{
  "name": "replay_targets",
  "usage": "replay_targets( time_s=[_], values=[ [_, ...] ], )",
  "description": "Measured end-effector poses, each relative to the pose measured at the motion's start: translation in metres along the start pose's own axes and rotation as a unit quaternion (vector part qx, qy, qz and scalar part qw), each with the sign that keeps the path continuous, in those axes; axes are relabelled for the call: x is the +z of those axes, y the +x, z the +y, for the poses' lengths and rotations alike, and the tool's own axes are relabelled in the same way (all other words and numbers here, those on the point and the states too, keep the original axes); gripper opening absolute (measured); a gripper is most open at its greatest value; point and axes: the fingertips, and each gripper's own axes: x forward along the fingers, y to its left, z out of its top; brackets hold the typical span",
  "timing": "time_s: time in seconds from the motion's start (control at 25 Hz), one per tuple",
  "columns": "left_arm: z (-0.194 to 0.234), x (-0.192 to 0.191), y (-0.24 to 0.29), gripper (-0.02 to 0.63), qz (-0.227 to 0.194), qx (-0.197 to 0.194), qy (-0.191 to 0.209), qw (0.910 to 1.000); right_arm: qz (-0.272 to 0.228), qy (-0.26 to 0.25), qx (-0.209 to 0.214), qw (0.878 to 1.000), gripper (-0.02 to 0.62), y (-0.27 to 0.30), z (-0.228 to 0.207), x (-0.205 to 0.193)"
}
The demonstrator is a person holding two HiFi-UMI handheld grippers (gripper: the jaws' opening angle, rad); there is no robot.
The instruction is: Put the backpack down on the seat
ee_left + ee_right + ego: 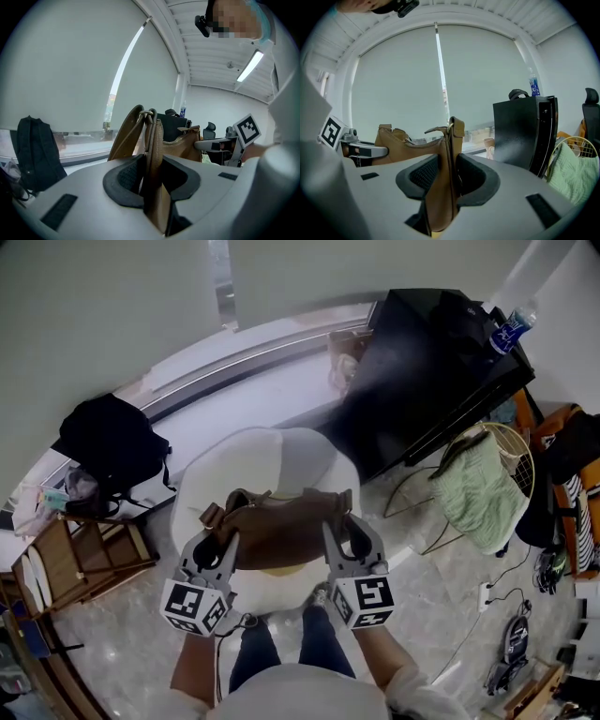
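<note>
The backpack [281, 532] is front and centre: soft tan-brown leather, slouchy and rounded, slung between our two claws over the near edge of the seat [253, 460]. The seat is a pale, smooth, rounded pouf. From the head view we cannot tell whether the leather touches the cushion.

The left gripper view gives us the grip that the head view hides. The left claw [152, 180] is narrow, its dark ribbed pads clamped on a flat leather strap that runs up to a metal ring [146, 112]. In the right gripper view the right claw [443, 180] is just as narrow, pressed on a folded leather tab. From here we catch the zip [423, 142] along the bag's mouth, which the other views do not show.

Only the head view shows us the seat and the glossy marbled floor [450, 615]. At the seat's far right stands a shiny black case [422, 381] with a blue-labelled bottle [511, 331] on top. Beside the case a nubbly green cloth [473, 493] drapes over a wire basket [520, 460]. Off the seat's far left a matte black rucksack [108, 442] sits on the window ledge [234, 390].
</note>
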Motion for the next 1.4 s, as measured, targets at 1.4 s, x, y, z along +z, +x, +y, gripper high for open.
replay_targets(
  time_s=[1.4],
  values=[
    [0.074, -0.168, 0.082, 0.109, 0.029, 0.039, -0.039, 0.9981, 0.062, -0.010, 0.011, 0.998, 0.153, 0.115, -0.023, -0.171]
  ],
)
